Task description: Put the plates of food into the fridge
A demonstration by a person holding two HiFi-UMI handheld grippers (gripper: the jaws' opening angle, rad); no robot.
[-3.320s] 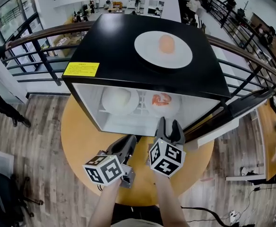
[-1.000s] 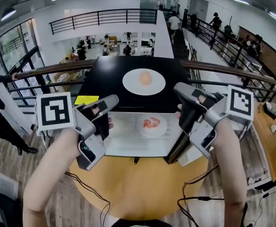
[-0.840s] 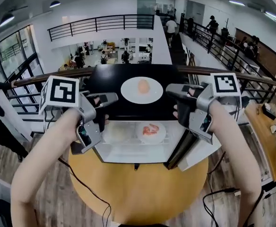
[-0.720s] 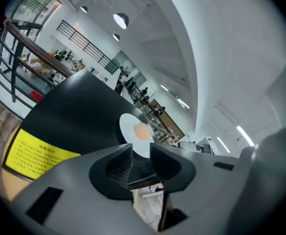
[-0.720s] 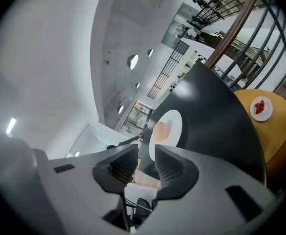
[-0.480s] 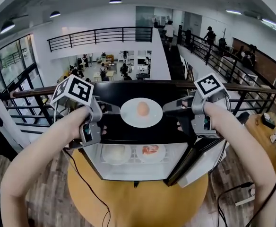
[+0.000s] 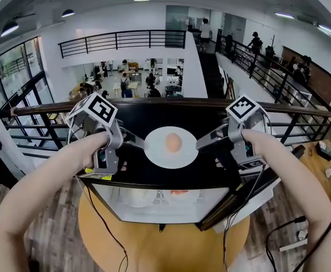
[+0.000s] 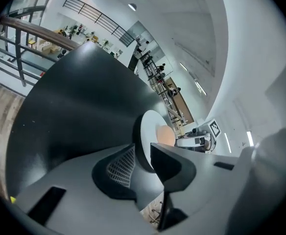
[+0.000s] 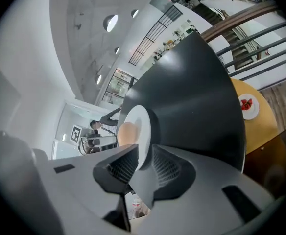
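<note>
The left tongs [image 7: 143,145] and right tongs [image 7: 200,145] have just spread open. The mid-frame plate [image 7: 158,155] has an edge in each gap.

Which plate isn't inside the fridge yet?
The plate with the round orange food, sitting on top of the black fridge. The two other plates are already inside it.

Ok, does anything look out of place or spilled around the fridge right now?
Nothing is spilled or damaged. The only odd thing: the round white plate with the pale orange bun sits on top of the black fridge, not inside it.
</note>
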